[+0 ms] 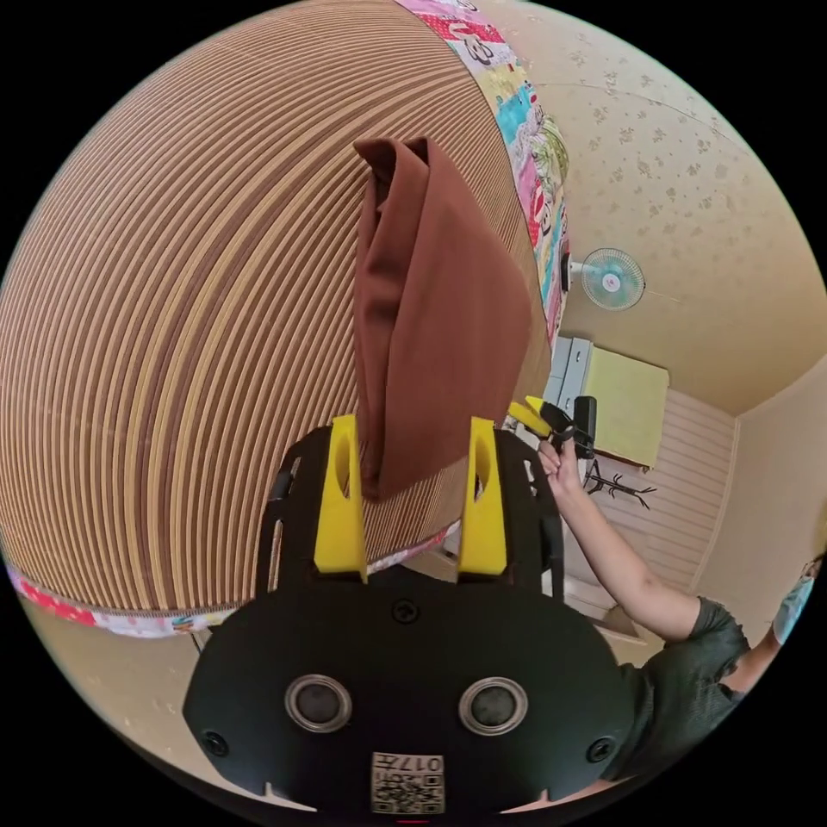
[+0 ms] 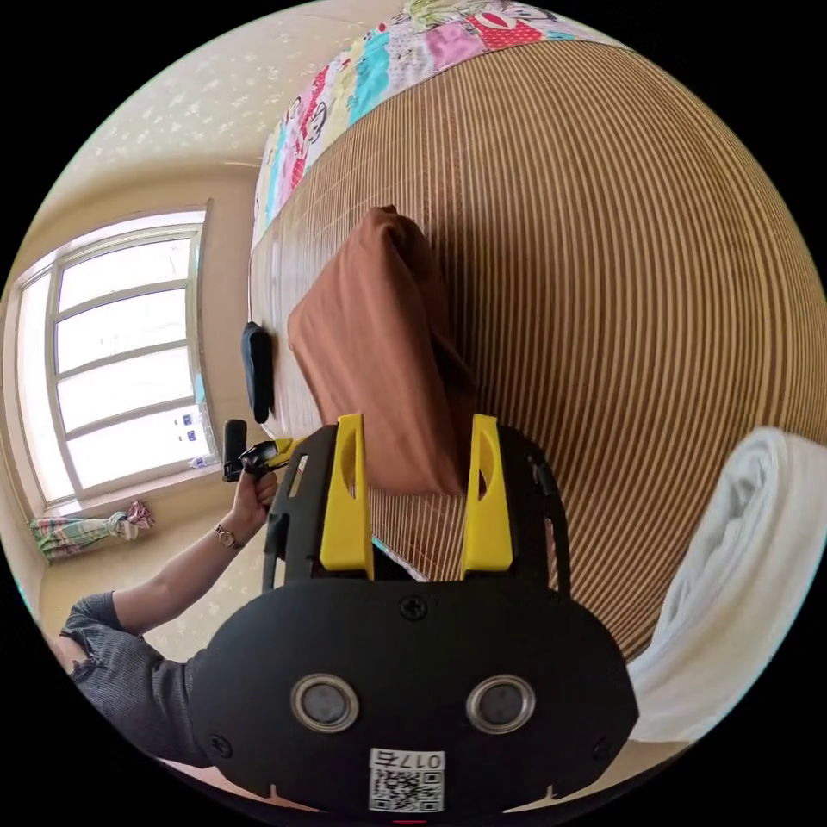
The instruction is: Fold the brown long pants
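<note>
Folded brown pants [image 1: 431,319] lengthwise away from gripper [image 1: 413,469]

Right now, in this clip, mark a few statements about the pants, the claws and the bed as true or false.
1. The pants lie folded on a striped mat. True.
2. The left claw is clamped on the pants. False: its jaws stand apart, pressing nothing.
3. A white cloth lies on the mat. True.
4. A fan stands on the mat. False: it is off the bed, by the wall.
</note>
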Motion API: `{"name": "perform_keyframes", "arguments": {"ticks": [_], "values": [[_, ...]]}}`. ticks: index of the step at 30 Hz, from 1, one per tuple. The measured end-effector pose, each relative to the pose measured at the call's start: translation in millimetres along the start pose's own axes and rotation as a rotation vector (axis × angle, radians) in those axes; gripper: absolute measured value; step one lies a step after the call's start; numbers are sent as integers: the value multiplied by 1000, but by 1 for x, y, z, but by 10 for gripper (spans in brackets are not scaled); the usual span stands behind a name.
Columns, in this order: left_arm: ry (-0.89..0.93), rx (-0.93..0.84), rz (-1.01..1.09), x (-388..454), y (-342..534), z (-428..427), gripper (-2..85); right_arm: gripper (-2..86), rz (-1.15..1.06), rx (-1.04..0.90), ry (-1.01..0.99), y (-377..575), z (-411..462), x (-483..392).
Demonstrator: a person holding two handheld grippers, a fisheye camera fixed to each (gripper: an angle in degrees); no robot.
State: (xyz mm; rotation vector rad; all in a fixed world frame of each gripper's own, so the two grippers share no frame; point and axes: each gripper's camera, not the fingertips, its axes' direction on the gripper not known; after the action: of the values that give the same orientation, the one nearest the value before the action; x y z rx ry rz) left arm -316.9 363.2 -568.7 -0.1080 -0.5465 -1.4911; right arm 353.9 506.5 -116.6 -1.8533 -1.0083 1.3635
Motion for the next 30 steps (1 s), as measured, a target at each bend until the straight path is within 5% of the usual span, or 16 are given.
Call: {"name": "perform_keyframes", "arguments": {"ticks": [4, 8, 14, 19, 25, 30], "values": [[-75, -30, 27, -4, -20, 16, 148, 173, 1, -120, -61, -33, 24, 21], [-36, 26, 21, -15, -6, 3, 117, 152, 29, 2, -226, -5, 12, 45], [38, -219, -15, -34, 36, -2, 75, 116, 125, -20, -352, 89, -8, 77], [226, -347, 27, -18, 90, -15, 66, 85, 203, 85, -750, 199, -46, 97], [278, -525, 179, 59, 130, -5, 67, 70, 120, 272, -991, 274, -118, 87], [233, -625, 459, 182, 135, 34, 67, 65, -112, 425, -975, 294, -218, 62]]}}
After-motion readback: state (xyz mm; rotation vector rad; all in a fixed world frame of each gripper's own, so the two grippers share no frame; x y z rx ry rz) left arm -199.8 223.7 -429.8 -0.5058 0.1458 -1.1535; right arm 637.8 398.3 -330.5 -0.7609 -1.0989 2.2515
